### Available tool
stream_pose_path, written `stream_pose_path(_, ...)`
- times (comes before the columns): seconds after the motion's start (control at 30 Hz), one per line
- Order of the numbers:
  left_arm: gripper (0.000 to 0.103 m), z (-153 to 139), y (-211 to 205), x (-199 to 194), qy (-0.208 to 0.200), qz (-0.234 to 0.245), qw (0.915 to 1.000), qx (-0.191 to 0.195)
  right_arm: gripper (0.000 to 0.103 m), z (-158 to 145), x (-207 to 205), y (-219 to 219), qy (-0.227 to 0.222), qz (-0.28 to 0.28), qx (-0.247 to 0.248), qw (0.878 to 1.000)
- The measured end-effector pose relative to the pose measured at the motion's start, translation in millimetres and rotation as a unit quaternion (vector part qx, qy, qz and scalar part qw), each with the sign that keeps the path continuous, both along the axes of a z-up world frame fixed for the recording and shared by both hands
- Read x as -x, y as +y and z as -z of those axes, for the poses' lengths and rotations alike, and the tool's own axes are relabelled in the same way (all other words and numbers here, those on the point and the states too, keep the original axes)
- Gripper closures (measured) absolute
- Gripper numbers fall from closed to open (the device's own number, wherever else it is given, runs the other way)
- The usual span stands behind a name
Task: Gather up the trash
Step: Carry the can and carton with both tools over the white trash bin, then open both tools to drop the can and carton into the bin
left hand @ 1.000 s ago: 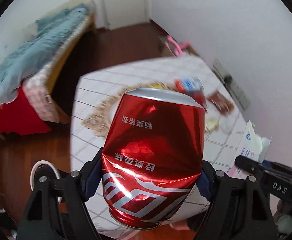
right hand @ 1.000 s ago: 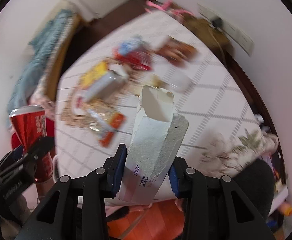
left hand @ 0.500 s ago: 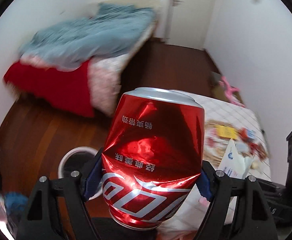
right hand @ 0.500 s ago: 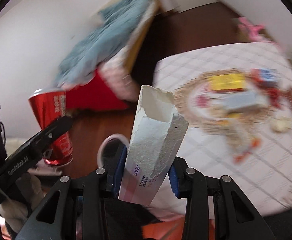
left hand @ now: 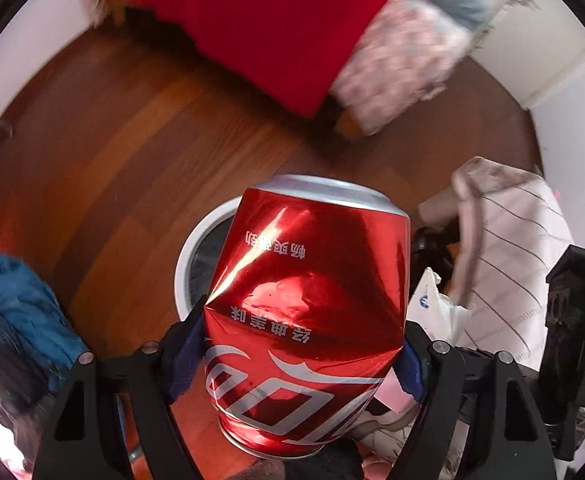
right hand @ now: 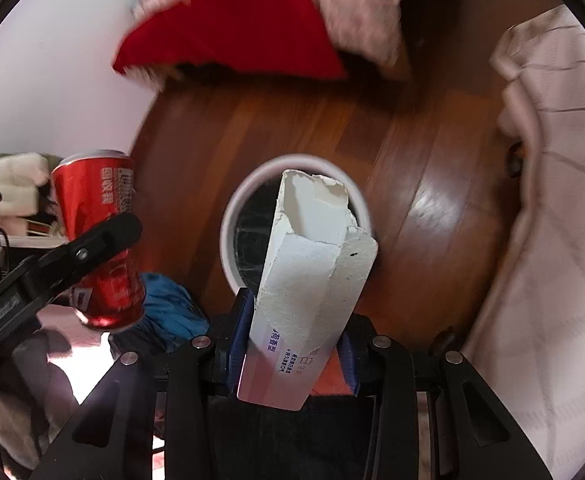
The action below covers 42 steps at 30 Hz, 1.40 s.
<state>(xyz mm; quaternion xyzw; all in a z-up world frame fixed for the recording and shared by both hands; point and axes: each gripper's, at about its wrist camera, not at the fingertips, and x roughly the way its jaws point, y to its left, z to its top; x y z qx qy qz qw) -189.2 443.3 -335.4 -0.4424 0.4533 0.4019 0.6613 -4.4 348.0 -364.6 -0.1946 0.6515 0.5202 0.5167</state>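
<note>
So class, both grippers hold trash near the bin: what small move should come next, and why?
Probably open the right gripper: its torn carton already points into the white-rimmed bin, while the left gripper with the dented can sits off to the side.

A glossy dented metal can (left hand: 308, 316), a matt torn cardboard carton (right hand: 308, 280) and a polished wood floor (right hand: 412, 184) are seen

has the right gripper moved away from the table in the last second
Yes. The right gripper, clamping the torn carton, swung off the table and now points down at the white bin.
</note>
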Motion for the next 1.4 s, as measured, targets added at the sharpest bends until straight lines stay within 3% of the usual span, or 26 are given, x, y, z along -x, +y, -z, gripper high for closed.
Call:
stream_pose_path(0.1,0.025,26.3,19.1,12.7,0.003,-0.021,0.9993,0.031,0.063,35.5,10.7,31.8,0.002,-0.013,0.03,0.999)
stream_pose_path(0.2,0.003,37.4,32.2,25.7,0.002,-0.038,0.9983,0.044,0.06,65.5,16.6,58.6,-0.001,-0.028,0.059,0.998)
stream_pose_path(0.23,0.003,40.3,32.9,29.1,0.007,-0.046,0.998,0.042,0.056,73.4,18.2,62.9,-0.001,-0.029,0.068,0.997)
stream_pose_path(0.3,0.002,40.6,30.5,34.0,0.015,-0.051,0.998,0.033,0.041,86.1,18.7,73.0,0.0,-0.032,0.084,0.996)
stream_pose_path(0.33,0.002,40.4,28.8,35.9,0.023,-0.053,0.9979,0.029,0.026,89.5,19.6,75.5,0.0,-0.03,0.086,0.996)
stream_pose_path(0.5,0.002,29.7,14.6,56.0,0.058,-0.067,0.9961,0.002,0.001,79.8,22.9,60.0,-0.04,-0.039,0.084,0.995)
stream_pose_path(0.67,0.002,18.1,-9.1,60.3,0.089,-0.063,0.9937,-0.028,0.0,51.4,33.4,33.0,-0.123,-0.051,0.081,0.988)
stream_pose_path(0.8,0.002,4.9,-27.0,59.7,0.098,-0.054,0.9926,-0.046,0.0,34.9,38.3,18.9,-0.16,-0.058,0.072,0.983)
stream_pose_path(1.03,0.002,-25.9,-52.2,60.4,0.097,-0.046,0.9915,-0.073,0.0,4.9,38.2,-7.8,-0.173,-0.05,0.047,0.983)
stream_pose_path(1.4,0.002,-93.0,-95.5,60.1,0.074,-0.037,0.9883,-0.128,0.0,-79.7,41.0,-54.6,-0.177,-0.031,-0.026,0.983)
